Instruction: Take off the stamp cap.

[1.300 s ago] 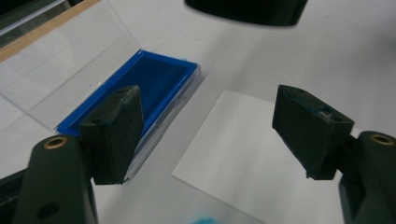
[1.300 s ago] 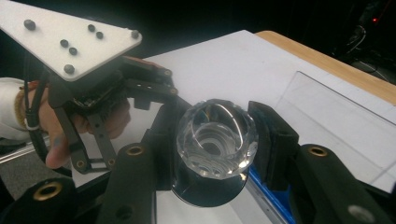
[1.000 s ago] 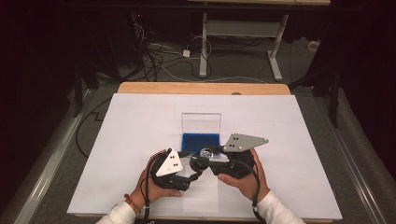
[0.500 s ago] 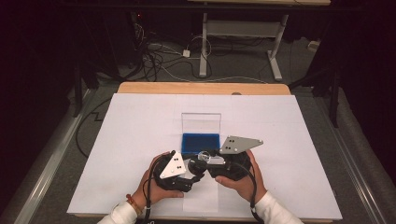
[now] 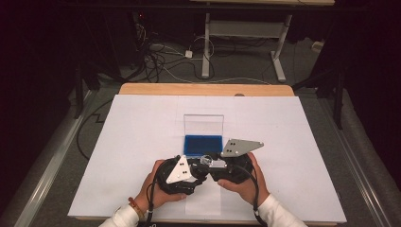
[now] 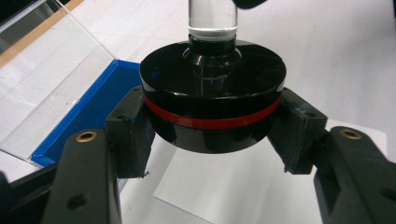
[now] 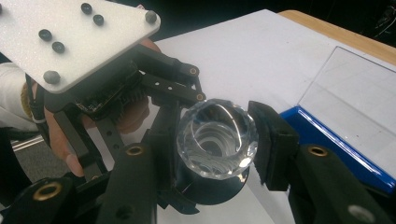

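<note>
Just closed: left hand-held gripper [image 6: 212, 133], jaws now pinching the black base [image 6: 212, 98] of the crystal trophy [image 7: 217, 137]. Right hand-held gripper [image 7: 217, 140] clamped on its faceted top, above the surface [image 5: 142, 123] near the blue case [image 5: 203, 144]. Likely ready for twisting apart or together.

Left claw [image 6: 212, 135] clamping a round black base with a red band [image 6: 212, 100] beneath a clear glass stem [image 6: 212, 18]; open blue case with clear lid [image 6: 79, 116] on white worktop [image 6: 327, 56].

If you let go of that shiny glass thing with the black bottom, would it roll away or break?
The clear faceted top looks like glass or crystal, so it would probably chip if dropped. The round black base with its red ring looks wide and flat underneath, so it should stand steady rather than tip. On its side it might roll. Its glossy surface may be slippery between the pads.
</note>
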### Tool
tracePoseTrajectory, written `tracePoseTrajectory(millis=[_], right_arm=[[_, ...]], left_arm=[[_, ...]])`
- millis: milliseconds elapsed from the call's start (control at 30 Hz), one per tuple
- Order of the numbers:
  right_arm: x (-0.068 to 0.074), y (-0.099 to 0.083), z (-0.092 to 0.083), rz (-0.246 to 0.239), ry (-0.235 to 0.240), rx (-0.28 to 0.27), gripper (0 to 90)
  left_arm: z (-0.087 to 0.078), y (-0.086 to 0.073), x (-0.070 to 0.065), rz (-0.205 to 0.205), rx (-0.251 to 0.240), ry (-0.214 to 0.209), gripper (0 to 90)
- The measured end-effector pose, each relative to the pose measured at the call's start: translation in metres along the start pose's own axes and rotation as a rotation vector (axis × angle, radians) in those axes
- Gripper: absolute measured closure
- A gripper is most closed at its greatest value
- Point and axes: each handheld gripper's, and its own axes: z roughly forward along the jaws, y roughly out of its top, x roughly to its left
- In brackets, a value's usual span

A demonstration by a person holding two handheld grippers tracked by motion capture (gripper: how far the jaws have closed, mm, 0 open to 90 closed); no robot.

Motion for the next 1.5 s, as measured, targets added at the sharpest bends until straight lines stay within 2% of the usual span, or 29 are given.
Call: tracePoseTrajectory(millis=[233, 300, 333, 367, 400, 433, 500, 567, 1000, 1133, 1333, 1500], right_arm=[[-0.002, -0.001, 0.001, 0.015, 0.017, 0.008, 57.0], [-0.004, -0.002, 0.001, 0.033, 0.031, -0.002, 57.0], [-0.005, -0.002, 0.0, 0.046, 0.032, -0.01, 57.0], [-0.006, -0.001, -0.001, 0.038, 0.016, -0.005, 57.0], [-0.006, 0.0, -0.003, 0.024, 0.008, -0.003, 57.0], [-0.007, 0.0, -0.007, 0.027, 0.016, -0.014, 57.1], [-0.007, 0.0, -0.009, 0.019, 0.008, -0.011, 57.0], [-0.007, 0.0, -0.012, 0.01, 0.001, -0.008, 57.0], [-0.011, -0.002, -0.023, -0.009, -0.034, 0.014, 57.0], [-0.011, -0.002, -0.027, -0.026, -0.04, 0.026, 57.1], [-0.014, -0.003, -0.034, -0.033, -0.054, 0.026, 57.1], [-0.017, -0.004, -0.041, -0.036, -0.077, 0.037, 57.0]], left_arm=[[0.0, -0.001, -0.001, 0.006, 0.016, -0.01, 36.7], [0.005, -0.001, -0.01, 0.093, 0.066, -0.013, 36.9], [0.008, -0.001, -0.017, 0.118, 0.073, -0.004, 36.9], [0.011, 0.0, -0.02, 0.105, 0.075, -0.023, 36.8], [0.014, 0.001, -0.021, 0.12, 0.092, -0.031, 36.8], [0.015, 0.0, -0.021, 0.113, 0.09, -0.023, 36.8], [0.015, -0.003, -0.014, 0.057, 0.079, -0.033, 36.7], [0.013, -0.006, -0.009, 0.027, 0.073, -0.023, 36.8], [0.006, -0.011, -0.003, 0.039, 0.092, -0.01, 36.7], [-0.004, -0.016, 0.002, 0.039, 0.094, 0.012, 36.7], [-0.024, -0.023, 0.014, 0.013, 0.083, 0.051, 36.7], [-0.034, -0.027, 0.021, -0.004, 0.072, 0.073, 36.7]])
